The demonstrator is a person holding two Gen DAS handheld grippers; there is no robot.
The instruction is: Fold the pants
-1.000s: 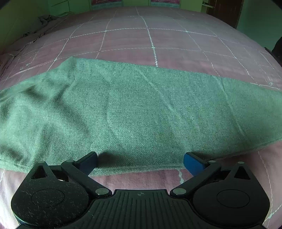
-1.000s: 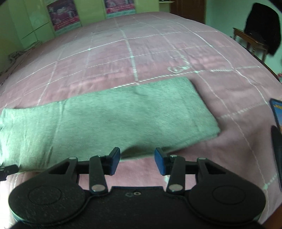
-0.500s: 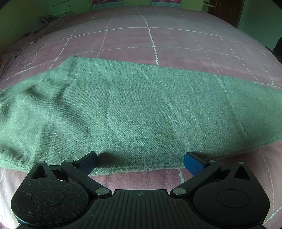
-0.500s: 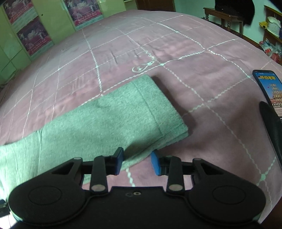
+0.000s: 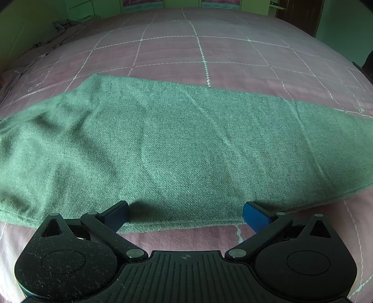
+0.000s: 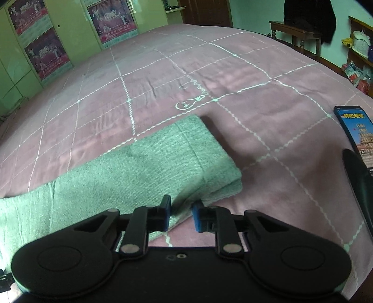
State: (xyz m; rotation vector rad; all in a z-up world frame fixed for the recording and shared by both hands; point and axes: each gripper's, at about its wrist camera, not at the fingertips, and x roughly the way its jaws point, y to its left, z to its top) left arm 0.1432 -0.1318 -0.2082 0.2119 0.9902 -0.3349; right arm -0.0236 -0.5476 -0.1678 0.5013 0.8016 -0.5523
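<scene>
The pants (image 5: 177, 149) are matt green cloth with a rough twill weave. The bedspread (image 6: 233, 77) is soft matt pink cloth with pale stitched lines. The left claw (image 5: 185, 215) is dusty matt black plastic with blue rubbery pads (image 5: 255, 215), as is the right claw (image 6: 181, 215). The phone (image 6: 356, 130) has a glossy screen

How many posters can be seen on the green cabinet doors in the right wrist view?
3. One poster is at the top left, a second poster hangs directly below it, and a third poster is on a door further right. Others may lie outside the frame.
</scene>
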